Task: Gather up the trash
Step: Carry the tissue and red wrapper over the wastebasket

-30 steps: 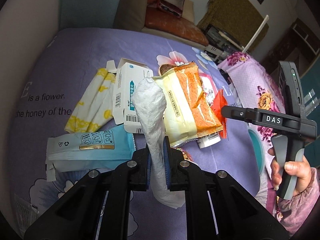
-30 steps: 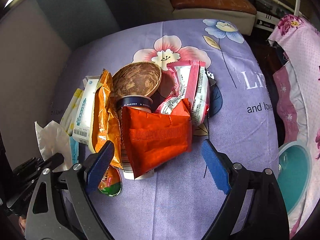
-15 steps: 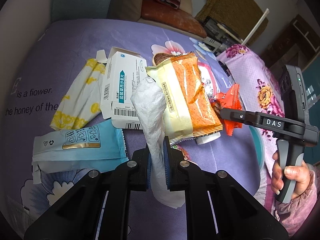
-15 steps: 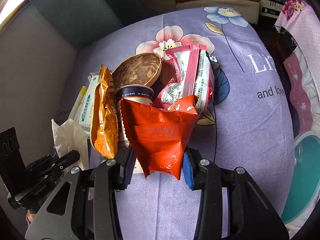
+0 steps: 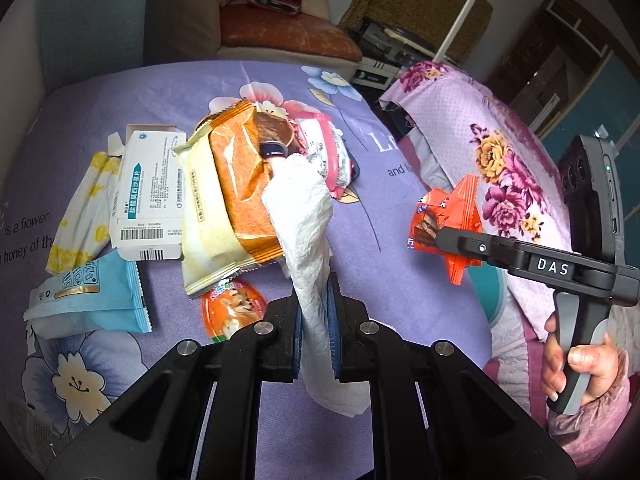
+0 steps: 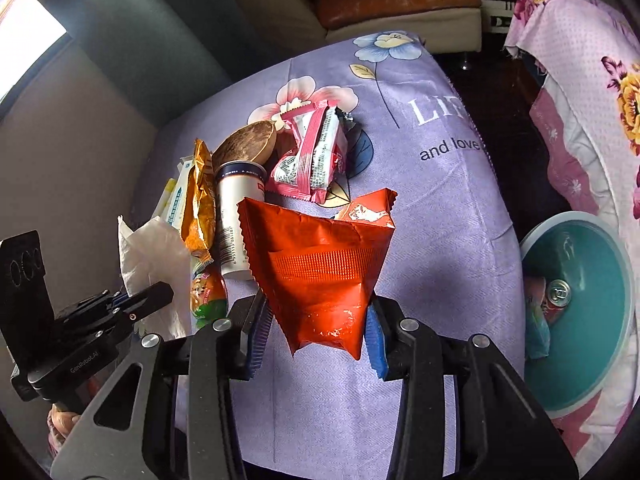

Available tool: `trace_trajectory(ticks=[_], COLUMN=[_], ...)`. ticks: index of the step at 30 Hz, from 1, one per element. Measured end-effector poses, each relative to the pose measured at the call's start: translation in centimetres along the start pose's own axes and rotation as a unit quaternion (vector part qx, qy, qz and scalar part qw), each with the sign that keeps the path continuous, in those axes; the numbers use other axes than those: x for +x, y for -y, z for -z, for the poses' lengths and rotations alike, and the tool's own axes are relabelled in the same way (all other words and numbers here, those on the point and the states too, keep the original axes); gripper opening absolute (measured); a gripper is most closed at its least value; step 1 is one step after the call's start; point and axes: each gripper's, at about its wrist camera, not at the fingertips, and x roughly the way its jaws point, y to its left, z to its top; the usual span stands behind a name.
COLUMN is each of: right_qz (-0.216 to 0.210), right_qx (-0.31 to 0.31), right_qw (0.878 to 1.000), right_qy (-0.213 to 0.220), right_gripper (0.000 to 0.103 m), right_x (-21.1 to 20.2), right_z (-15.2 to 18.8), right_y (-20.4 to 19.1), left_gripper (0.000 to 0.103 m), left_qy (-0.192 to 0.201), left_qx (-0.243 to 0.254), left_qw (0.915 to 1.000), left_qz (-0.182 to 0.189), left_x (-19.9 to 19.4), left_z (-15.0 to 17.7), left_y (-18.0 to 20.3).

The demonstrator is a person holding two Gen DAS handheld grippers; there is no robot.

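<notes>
Clearly, the left gripper [image 5: 315,328] clamps a crumpled white tissue [image 5: 306,216], the right gripper [image 6: 316,336] pinches a glossy red wrapper [image 6: 320,272] (serrated edges) above the purple tablecloth [image 6: 440,240]; only the right view shows the teal bin [image 6: 592,320].

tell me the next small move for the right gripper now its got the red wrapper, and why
Probably carry the red wrapper right, over the teal bin, before opening. The right gripper is shut on it and it hangs clear of the purple cloth; the bin sits open beside the table with a can already inside. The left gripper holds a white tissue.
</notes>
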Motion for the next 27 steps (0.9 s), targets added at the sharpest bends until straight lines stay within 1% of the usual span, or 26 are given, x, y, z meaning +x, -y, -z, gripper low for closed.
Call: trace_trajectory(ticks=[5, 11, 20, 27], right_qz=[0.011, 0.014, 0.030, 0.041], right_qx=[0.026, 0.068, 0.128, 0.164], right_qw=[0.999, 0.997, 0.988, 0.982], right_qy=[0.021, 0.046, 0.080, 0.081], right_gripper=[0.039, 0.039, 0.039, 0.039], right_x=[-2.8, -5.9, -9.1, -10.1], right_z=[1.3, 2.9, 5.2, 7.0], right_y=[3.6, 8.6, 16.1, 20.9], left_gripper=[0.011, 0.012, 0.012, 0.012], left_qy=[-0.021, -0.047, -0.079, -0.106], left_qx=[0.029, 0.066, 0.133, 0.167], left_qw=[0.9991, 0.9955, 0.9867, 0.9791], left_qz=[0.024, 0.048, 0.048, 0.046], left_x=[2.4, 5.6, 10.0, 13.4], left_z=[-0.3, -0.6, -1.0, -0.4], left_y=[4.7, 10.4, 18.6, 23.4])
